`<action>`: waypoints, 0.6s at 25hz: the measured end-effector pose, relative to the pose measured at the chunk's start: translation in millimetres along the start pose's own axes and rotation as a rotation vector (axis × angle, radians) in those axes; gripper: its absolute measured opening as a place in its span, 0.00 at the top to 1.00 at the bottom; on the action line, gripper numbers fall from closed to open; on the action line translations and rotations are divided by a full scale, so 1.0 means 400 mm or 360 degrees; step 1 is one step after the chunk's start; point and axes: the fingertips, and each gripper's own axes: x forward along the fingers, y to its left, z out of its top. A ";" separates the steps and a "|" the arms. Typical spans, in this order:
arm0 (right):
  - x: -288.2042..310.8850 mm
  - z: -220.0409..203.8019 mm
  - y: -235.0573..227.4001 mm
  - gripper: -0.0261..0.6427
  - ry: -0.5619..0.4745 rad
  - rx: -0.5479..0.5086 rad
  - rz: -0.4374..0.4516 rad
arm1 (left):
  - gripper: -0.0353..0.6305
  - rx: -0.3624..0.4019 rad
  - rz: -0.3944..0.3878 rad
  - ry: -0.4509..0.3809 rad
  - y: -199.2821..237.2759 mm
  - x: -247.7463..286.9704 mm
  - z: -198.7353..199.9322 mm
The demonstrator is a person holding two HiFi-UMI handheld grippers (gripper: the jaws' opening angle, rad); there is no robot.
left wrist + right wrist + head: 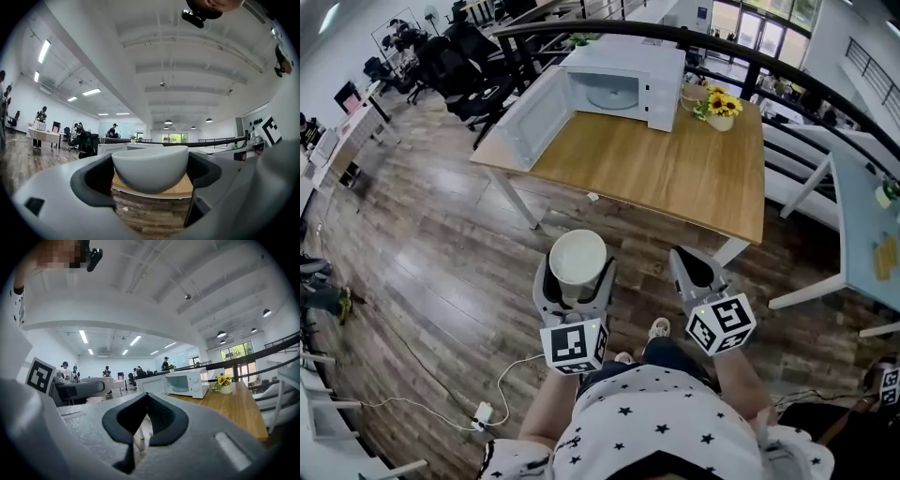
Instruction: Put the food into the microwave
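Note:
My left gripper [575, 274] is shut on a white bowl [577, 259], held level over the wooden floor in front of the person. The bowl [150, 168] fills the gap between the dark jaw pads in the left gripper view; its contents do not show. My right gripper [694, 272] hangs beside it to the right, shut with nothing in it, its pads meeting in the right gripper view [146, 420]. The white microwave [623, 84] stands on the far side of a wooden table [675, 173] with its door [530, 117] swung wide to the left. Its glass turntable is bare.
A vase of sunflowers [719, 103] stands right of the microwave. A black railing [787, 75] runs behind the table. Office chairs [455, 56] crowd the back left, a white desk [862, 225] is at the right, and a cable with a power strip [483, 412] lies on the floor.

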 end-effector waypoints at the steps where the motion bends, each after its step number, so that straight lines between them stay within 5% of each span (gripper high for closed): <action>1: -0.001 0.000 0.004 0.95 0.0002 0.0003 -0.0003 | 0.25 -0.0001 -0.0001 -0.0002 0.002 -0.004 0.002; 15: 0.031 -0.044 0.060 0.95 0.0060 0.0011 0.0015 | 0.25 -0.0002 0.0000 -0.0013 0.061 -0.018 -0.002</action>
